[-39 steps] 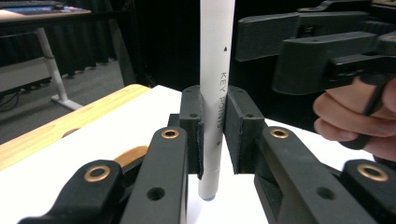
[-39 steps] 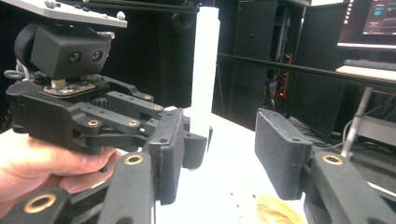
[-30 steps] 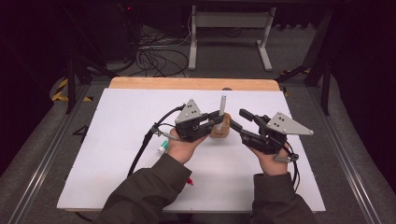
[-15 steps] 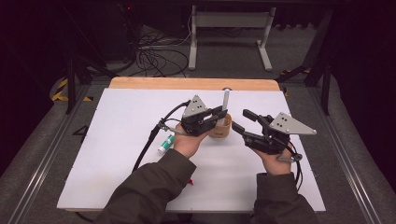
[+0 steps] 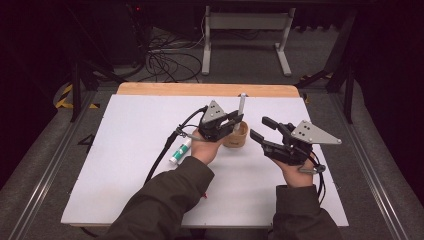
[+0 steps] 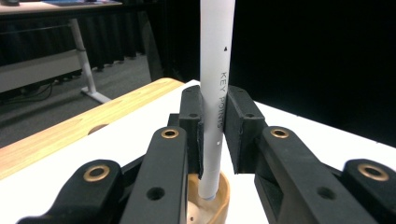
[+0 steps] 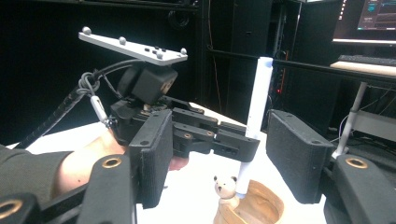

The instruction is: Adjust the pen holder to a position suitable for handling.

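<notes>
My left gripper (image 5: 235,121) is shut on a white pen (image 5: 241,102) marked "KEY POINTS" (image 6: 215,70) and holds it upright. The pen's lower tip stands inside a small wooden cup (image 5: 236,137) at the middle of the white mat. In the left gripper view the jaws pinch the pen just above the cup (image 6: 219,196). A tiny wooden bear (image 7: 225,186) sits on the cup's rim (image 7: 261,207). My right gripper (image 5: 260,128) hovers just right of the cup; its jaws have just been opening, and nothing is between its pads (image 7: 292,154).
A white and green tube (image 5: 180,151) lies on the mat (image 5: 125,150) left of my left hand. The wooden table edge (image 5: 175,89) runs along the back. Cables (image 5: 165,60) and a desk frame (image 5: 245,30) stand on the floor beyond.
My left hand has shifted right and down with the pen, bringing its tip into the cup. The right gripper stayed in place with its jaws a little wider.
</notes>
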`<state>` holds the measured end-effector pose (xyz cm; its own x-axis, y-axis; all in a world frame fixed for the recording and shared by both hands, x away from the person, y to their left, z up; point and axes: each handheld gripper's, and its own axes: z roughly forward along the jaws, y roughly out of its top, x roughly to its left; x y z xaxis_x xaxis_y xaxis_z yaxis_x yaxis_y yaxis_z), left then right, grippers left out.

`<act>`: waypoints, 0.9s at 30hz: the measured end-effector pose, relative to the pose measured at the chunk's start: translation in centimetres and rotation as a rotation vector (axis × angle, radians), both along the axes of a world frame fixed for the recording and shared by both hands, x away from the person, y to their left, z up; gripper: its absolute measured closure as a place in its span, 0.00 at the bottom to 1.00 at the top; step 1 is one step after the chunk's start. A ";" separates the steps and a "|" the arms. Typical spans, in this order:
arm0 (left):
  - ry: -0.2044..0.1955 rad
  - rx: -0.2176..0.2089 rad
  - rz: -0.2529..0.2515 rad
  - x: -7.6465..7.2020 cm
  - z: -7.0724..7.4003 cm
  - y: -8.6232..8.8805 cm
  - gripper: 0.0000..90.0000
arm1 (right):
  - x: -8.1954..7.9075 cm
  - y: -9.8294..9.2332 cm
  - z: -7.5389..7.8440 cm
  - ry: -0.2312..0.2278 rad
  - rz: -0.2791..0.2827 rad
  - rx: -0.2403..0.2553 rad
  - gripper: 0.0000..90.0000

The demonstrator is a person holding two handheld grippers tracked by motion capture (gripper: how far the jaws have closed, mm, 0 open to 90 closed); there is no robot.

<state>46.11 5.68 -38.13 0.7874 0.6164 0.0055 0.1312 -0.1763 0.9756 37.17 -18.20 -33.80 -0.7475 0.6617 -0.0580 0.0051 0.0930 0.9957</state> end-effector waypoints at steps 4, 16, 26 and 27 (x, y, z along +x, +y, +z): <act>0.019 0.009 0.014 0.5 -0.6 -0.1 0.87 | 0.0 0.0 0.0 0.001 0.001 0.001 0.47; 0.038 0.040 0.038 1.0 -1.5 -0.5 0.87 | 0.1 0.1 0.0 0.003 -0.005 0.001 0.47; 0.050 0.020 0.050 1.6 -1.6 -0.4 0.87 | 0.1 0.2 -0.1 0.005 -0.003 0.000 0.47; 0.053 0.017 0.052 1.7 -1.6 -0.3 0.87 | 0.1 0.2 -0.1 0.006 -0.005 0.001 0.47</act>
